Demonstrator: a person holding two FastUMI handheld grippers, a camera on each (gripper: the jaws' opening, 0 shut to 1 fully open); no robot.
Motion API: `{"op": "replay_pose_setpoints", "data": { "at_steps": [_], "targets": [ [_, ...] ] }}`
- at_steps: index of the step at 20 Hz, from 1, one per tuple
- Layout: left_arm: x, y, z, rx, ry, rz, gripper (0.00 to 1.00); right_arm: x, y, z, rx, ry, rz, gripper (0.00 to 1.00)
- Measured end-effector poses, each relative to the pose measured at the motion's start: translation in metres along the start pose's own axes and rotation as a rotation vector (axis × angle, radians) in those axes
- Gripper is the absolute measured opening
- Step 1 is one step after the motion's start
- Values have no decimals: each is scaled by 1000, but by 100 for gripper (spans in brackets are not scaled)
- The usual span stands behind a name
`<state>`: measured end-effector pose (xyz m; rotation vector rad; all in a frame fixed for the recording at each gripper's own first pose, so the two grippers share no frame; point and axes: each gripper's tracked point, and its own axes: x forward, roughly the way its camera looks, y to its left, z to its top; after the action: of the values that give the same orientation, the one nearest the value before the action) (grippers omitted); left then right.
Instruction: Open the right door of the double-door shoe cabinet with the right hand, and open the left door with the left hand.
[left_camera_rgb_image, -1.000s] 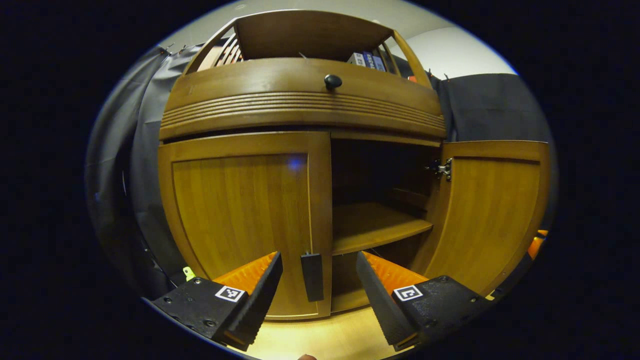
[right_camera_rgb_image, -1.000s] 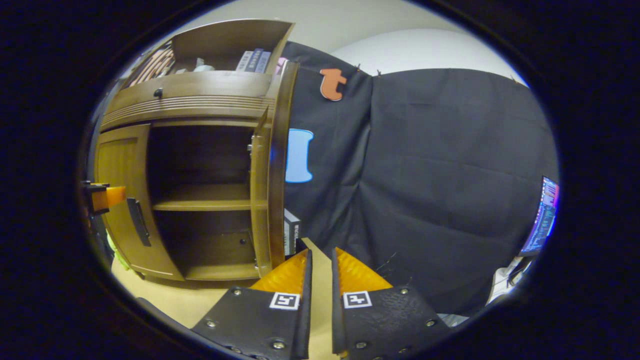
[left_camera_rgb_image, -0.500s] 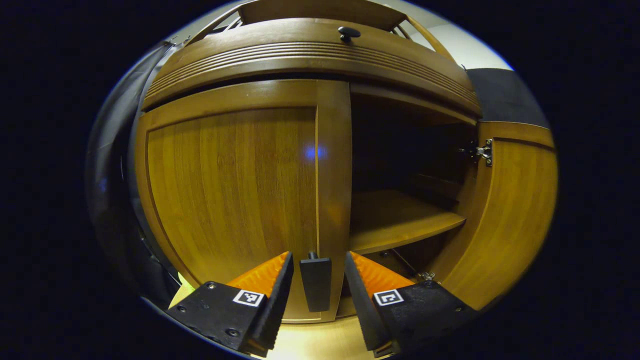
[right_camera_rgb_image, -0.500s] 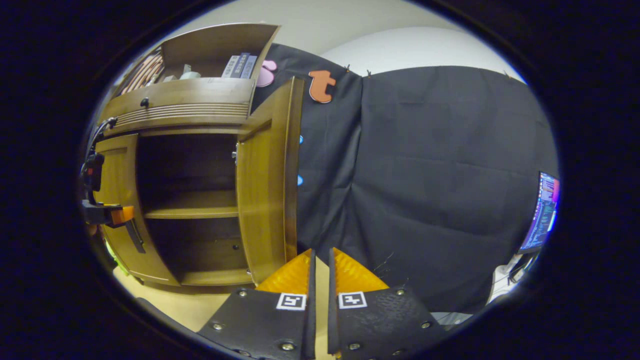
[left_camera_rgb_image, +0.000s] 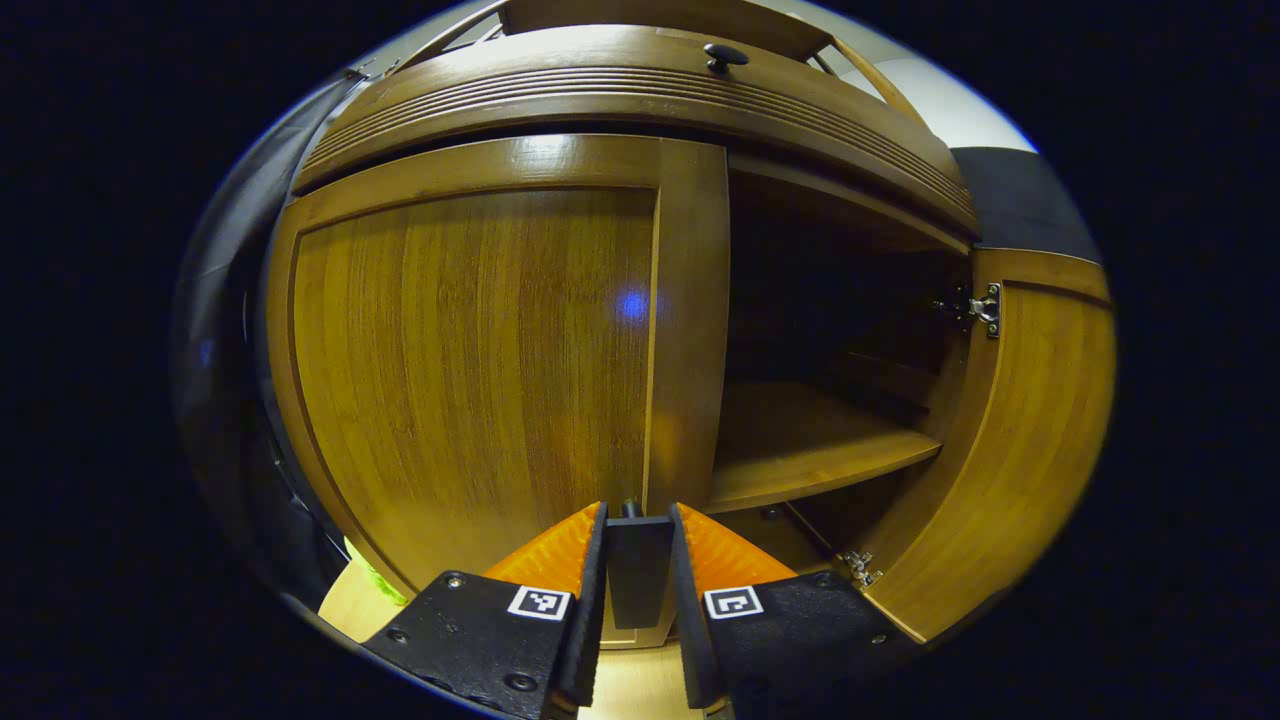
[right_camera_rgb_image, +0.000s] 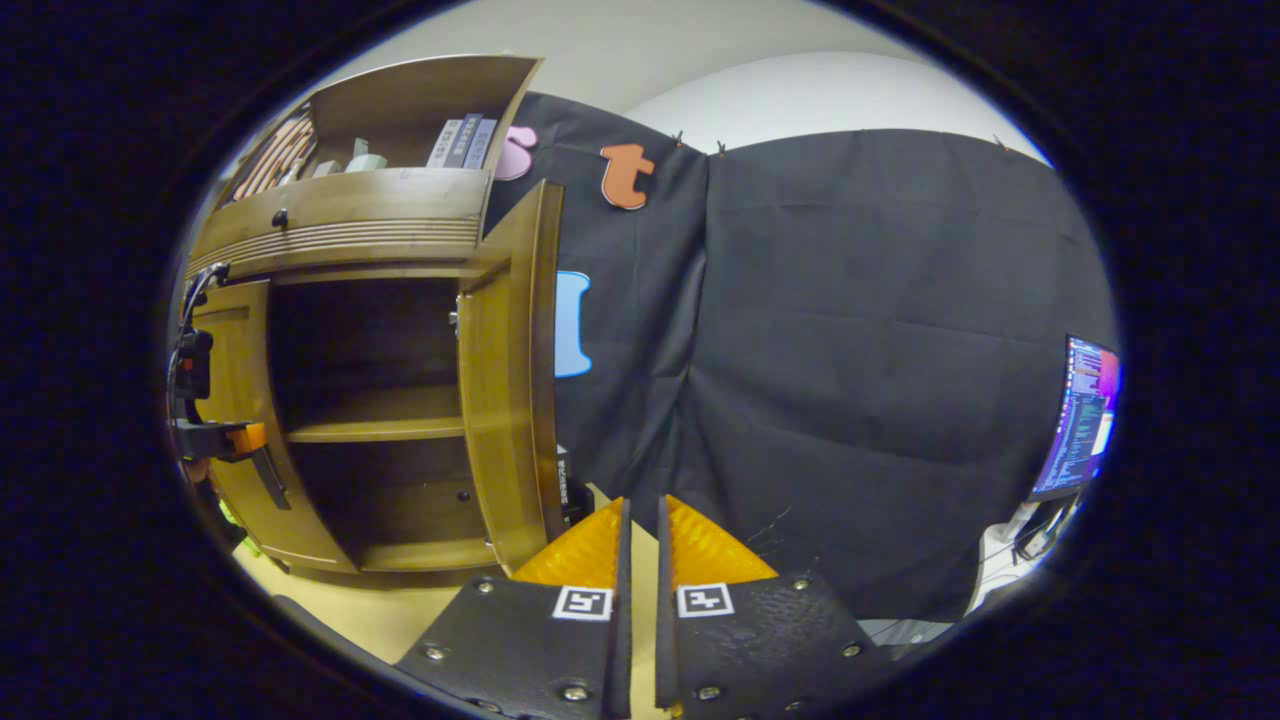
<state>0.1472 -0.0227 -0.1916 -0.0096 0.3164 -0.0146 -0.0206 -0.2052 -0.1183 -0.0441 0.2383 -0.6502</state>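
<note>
Your left claw (left_camera_rgb_image: 637, 560) clamps the left door (left_camera_rgb_image: 470, 350) handle (left_camera_rgb_image: 637, 570) at 6 o'clock. Your right claw (right_camera_rgb_image: 638, 545) sits nearly closed, empty; right door (right_camera_rgb_image: 505, 380) open.

Brown wood-grain cabinet (left_camera_rgb_image: 470, 340), black handle (left_camera_rgb_image: 637, 570), black cloth (right_camera_rgb_image: 850, 350).

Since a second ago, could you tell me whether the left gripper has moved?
Yes. The left gripper has advanced toward the closed left door and its fingers have closed around the door's handle, which earlier stood between them with gaps.
</note>
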Motion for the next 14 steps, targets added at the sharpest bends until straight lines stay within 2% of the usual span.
{"op": "replay_pose_setpoints", "data": {
  "at_steps": [1,7,14],
  "targets": [
    [-1,0,0,-1,-4,-5,34,-2,0,4,-1,-8,0,9],
    [-14,0,0,7,-22,-18,30,-19,-2,19,-8,-42,22,10],
    [-44,2,-4,-5,-19,-24,31,-27,16,27,-8,-53,95,10]
  ]
}}
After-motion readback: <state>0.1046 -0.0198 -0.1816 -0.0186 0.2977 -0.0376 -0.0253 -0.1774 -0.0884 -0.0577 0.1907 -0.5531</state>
